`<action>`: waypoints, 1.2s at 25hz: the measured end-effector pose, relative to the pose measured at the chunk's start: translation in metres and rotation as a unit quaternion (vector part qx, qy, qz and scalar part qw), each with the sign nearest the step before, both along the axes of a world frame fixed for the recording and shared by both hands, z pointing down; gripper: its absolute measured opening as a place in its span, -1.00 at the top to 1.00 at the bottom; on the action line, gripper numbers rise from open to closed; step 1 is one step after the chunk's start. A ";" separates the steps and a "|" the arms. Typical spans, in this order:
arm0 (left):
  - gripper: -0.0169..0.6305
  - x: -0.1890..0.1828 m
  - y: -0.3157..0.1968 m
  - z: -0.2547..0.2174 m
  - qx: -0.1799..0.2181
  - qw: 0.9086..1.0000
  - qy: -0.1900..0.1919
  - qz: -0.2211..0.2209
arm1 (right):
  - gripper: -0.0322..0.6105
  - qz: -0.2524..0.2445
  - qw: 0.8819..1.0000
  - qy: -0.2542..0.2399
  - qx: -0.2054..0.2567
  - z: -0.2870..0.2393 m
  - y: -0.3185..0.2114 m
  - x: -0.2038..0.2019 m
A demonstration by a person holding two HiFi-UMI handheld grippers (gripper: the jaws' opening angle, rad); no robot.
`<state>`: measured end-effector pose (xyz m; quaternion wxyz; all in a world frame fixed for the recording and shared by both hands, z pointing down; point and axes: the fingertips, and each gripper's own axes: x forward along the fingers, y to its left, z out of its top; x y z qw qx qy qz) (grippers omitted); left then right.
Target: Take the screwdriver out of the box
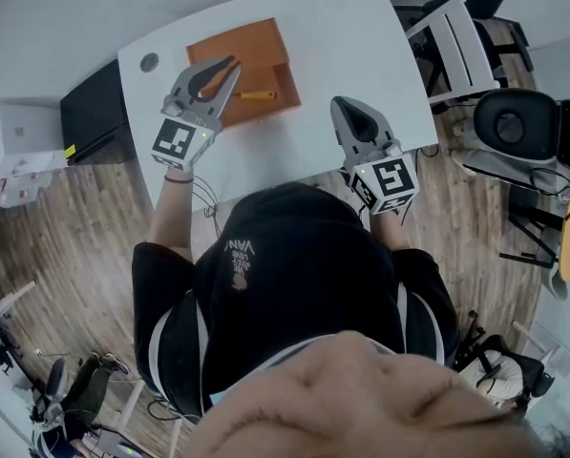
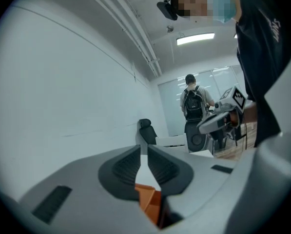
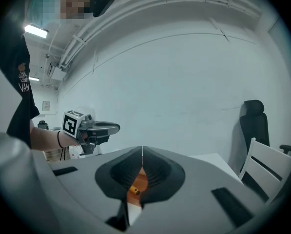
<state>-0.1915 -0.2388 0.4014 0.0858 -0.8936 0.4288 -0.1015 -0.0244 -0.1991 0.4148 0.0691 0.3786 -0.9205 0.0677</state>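
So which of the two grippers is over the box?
The left gripper: its tips hang over the orange box, beside the screwdriver. The right gripper is over bare white table, off to the box's right.

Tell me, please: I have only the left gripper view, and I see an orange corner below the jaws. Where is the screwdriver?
Observer: The head view shows the screwdriver lying inside the orange box, in the part nearer the person, just right of the left gripper.
Operator: And the other hand, does it hold anything?
Observer: No. The right gripper is shut, with nothing between its jaws.
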 end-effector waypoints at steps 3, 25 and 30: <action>0.79 0.009 -0.004 0.018 -0.019 1.000 -0.020 0.013 | 0.86 0.001 1.000 0.000 0.000 0.000 -0.001 0.001; 0.76 0.013 -0.013 0.138 -0.141 0.981 -0.118 0.069 | 0.86 -0.008 1.000 0.012 -0.008 0.010 -0.002 -0.010; 0.76 0.016 -0.014 0.163 -0.168 0.969 -0.156 0.093 | 0.86 -0.010 1.000 0.016 -0.013 0.013 -0.001 -0.010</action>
